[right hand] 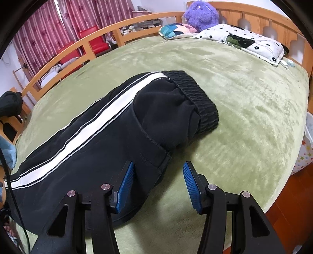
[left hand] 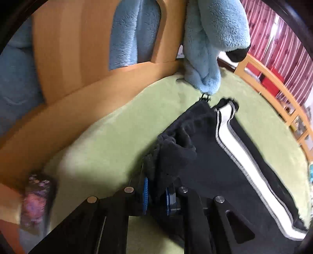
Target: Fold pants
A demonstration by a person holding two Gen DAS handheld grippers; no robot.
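Black pants with a white side stripe (right hand: 109,125) lie on the green bed cover (right hand: 244,109), waistband (right hand: 197,97) toward the pillows. My right gripper (right hand: 158,185) is open with blue pads (right hand: 125,183), just above the pants' near edge by the hip. In the left wrist view the pants (left hand: 225,156) stretch away to the right, stripe up. My left gripper (left hand: 156,193) is shut on a bunched black fold of the pants at the leg end (left hand: 172,152) and holds it lifted off the cover.
A wooden bed frame (left hand: 68,78) with blue plush (left hand: 211,43) hanging over it stands close to the left gripper. Pillows (right hand: 244,41) and a purple plush toy (right hand: 201,13) lie at the headboard. A wooden rail (right hand: 78,45) runs along the far side. The bed edge (right hand: 273,191) is at the right.
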